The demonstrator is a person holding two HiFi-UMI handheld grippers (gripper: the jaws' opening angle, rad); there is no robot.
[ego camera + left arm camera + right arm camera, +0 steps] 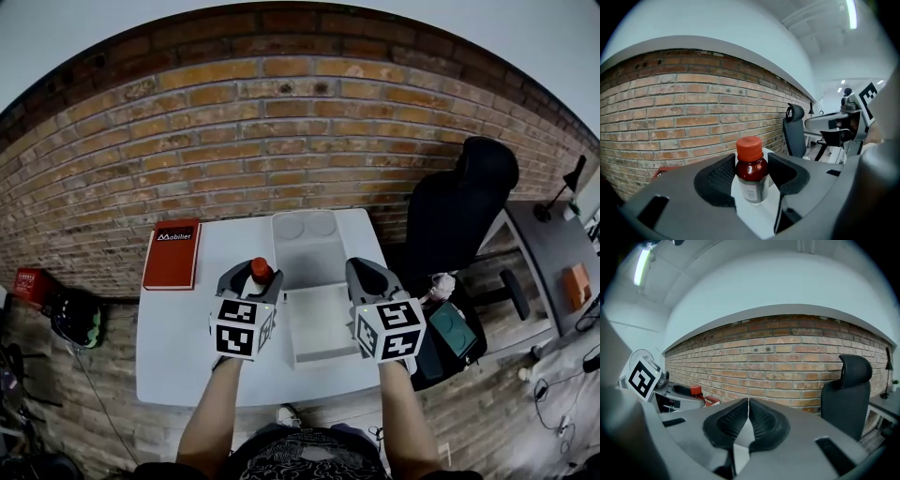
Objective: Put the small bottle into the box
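A small dark-red bottle with an orange-red cap stands upright between the jaws of my left gripper, which is shut on its body. In the head view the bottle is held above the white table, just left of the open white box. Its red cap also shows at the left of the right gripper view. My right gripper is shut with its pads touching and nothing between them. It hangs at the box's right side.
A red book lies at the table's far left corner. The box's lid stands open toward the brick wall. A black office chair stands right of the table, with a desk beyond it.
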